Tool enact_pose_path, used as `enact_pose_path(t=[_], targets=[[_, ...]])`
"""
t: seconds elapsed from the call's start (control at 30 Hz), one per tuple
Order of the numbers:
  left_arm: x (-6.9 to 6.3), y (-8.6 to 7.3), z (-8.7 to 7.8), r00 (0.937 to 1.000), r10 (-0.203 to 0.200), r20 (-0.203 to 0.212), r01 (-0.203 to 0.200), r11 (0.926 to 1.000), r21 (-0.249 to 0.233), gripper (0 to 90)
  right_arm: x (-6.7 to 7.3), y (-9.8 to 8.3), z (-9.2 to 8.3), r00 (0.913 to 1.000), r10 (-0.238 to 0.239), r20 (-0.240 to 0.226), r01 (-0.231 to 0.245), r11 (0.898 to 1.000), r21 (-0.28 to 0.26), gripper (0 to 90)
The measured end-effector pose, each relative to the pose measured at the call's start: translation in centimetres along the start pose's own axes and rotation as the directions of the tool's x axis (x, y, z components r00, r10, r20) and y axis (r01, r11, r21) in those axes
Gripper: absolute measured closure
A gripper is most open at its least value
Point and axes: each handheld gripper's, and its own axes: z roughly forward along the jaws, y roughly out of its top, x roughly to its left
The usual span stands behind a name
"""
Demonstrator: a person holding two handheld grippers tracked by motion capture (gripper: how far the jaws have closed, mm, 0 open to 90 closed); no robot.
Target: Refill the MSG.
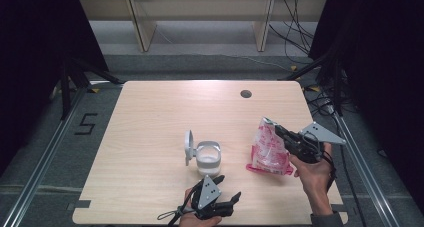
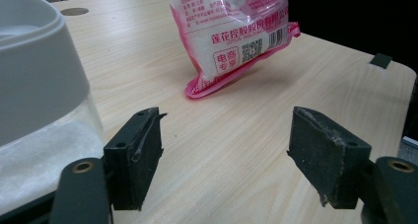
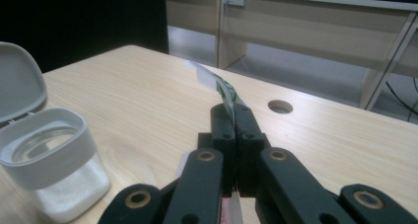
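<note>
The right claw [image 1: 278, 130] is clamped fully shut on the top seam of the pink-and-white bag [image 1: 269, 149], holding it upright near the right edge of the desk [image 1: 150, 117], with the bag's bottom corner resting on or just above the wood. In the right gripper view the two black jaws meet flat on the thin plastic edge [image 3: 217, 86], which sticks out beyond them toward the far edge of the desk.

The open jar [image 1: 208, 158] stands near the middle of the desk, a little toward the near edge, its hinged lid [image 1: 189, 146] flipped up on its left side. It holds a layer of white powder and its mouth faces straight up.

The relation that matters: the jar lies to the left of the bag, well apart from it, with bare desk between them. The bag's long axis runs up and down and leans slightly, its gripped seam at the top and tilted away from the jar. To pour, I judge the bag must travel left across that gap and tip so an opening comes over the jar's mouth.

The left claw [image 1: 223, 188] sits by the near edge of the desk, just in front of the jar and nearer to it than the right claw is. Its jaws stand wide apart with nothing between them; in the left gripper view the jar's wall [image 2: 34, 76] is just beside the left pad [image 2: 140, 155], apart from it. It looks best placed to steady the jar
</note>
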Motion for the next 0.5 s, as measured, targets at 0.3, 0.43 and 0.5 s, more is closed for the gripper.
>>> enact_pose_path(t=[0.3,0.43,0.5], targets=[[1.5,0.3,-2.0,1.0000,0.006,0.005,-0.006,1.0000,-0.005,26.9,-0.4,-0.6,0.2,0.9991,-0.011,0.042,0.011,1.000,0.009,90.0],[2.3,0.3,-2.6,0.9999,0.010,-0.005,-0.010,0.9999,0.005,26.9,-0.4,-0.7,0.2,0.9996,0.001,0.030,-0.002,1.000,0.031,90.0],[2.9,0.3,-3.0,0.9995,0.031,-0.010,-0.031,0.9995,0.009,26.8,-0.5,-0.8,0.3,0.9994,0.001,0.033,-0.002,0.999,0.032,90.0]])
